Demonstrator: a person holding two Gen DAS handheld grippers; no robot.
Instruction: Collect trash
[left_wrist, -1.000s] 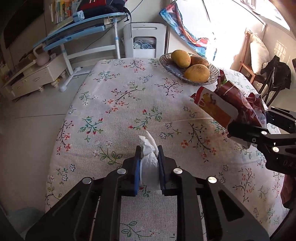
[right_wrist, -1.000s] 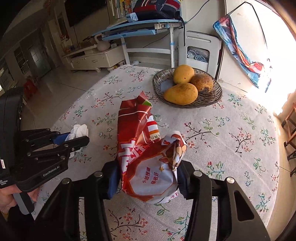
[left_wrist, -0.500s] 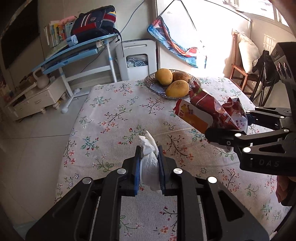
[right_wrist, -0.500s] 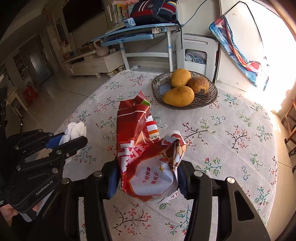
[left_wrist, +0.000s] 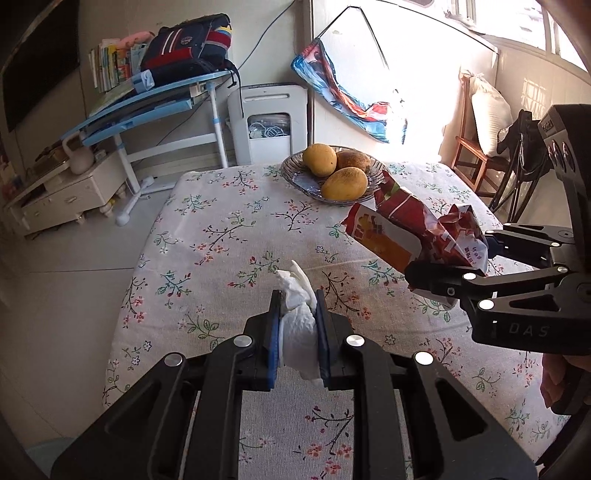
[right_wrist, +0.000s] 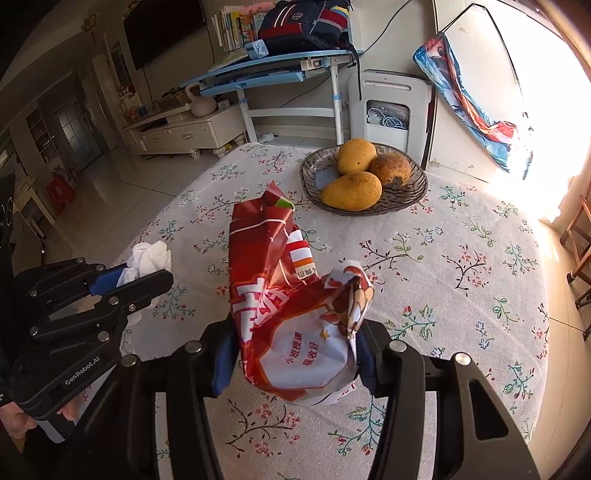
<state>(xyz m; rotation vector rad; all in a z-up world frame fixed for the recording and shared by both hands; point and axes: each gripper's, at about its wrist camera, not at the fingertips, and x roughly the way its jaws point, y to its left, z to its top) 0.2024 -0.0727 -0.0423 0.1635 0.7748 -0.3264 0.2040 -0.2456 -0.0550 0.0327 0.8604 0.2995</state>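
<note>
Table (left_wrist: 229, 206): covered by a floral cloth; it lies beneath and ahead of both grippers, with neither tool touching it.
Fruit bowl (right_wrist: 402, 201): stands on the cloth at the far end, ahead of the right gripper and well apart from it — three mangoes (right_wrist: 351, 191) inside.
Right gripper (right_wrist: 295, 354): clamped on a crumpled red and white snack bag (right_wrist: 291, 306); blue pads press both sides of the bag's lower part. In the left wrist view this tool (left_wrist: 448, 266) sits to the right of the left gripper and a little ahead of it.
Snack bag: held clear of the cloth between the right jaws; its torn upper end juts forward past the fingertips toward the bowl. Seen side-on in the left wrist view (left_wrist: 413, 236).
Left gripper (left_wrist: 297, 317): jaws drawn nearly together, pinching a wad of white tissue (left_wrist: 297, 325). In the right wrist view it (right_wrist: 125, 286) sits to the left of the right gripper.
Tissue: gripped between the blue pads — a crumpled tip protrudes beyond the fingertips, a loose corner hangs below them. Lifted off the cloth.
</note>
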